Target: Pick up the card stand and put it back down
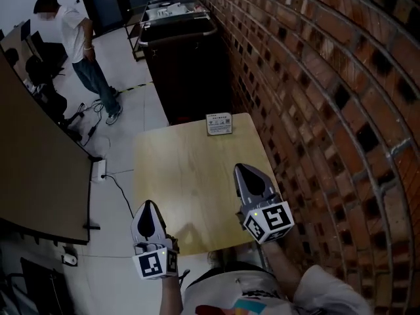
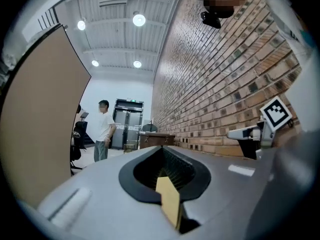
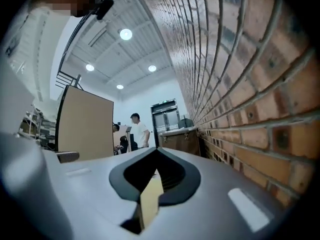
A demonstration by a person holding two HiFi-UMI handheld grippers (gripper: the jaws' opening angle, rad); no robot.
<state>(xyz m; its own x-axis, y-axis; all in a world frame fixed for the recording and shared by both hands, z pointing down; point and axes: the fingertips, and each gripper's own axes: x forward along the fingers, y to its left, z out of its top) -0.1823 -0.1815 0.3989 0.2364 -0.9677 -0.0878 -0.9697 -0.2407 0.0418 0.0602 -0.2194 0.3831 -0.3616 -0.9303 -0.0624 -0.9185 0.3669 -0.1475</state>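
The card stand (image 1: 219,124) sits at the tabletop's (image 1: 184,176) far edge, just above mid-frame and well apart from both claws. The left claw (image 1: 150,215), lower left, and the right claw (image 1: 248,179), lower right, are both closed and hold nothing.

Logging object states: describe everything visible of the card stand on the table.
The small white rectangular card stand stands at the far edge of the light wooden table, right of its middle, near the brick wall. Its face shows dark print, too small to read. Only the table touches it.
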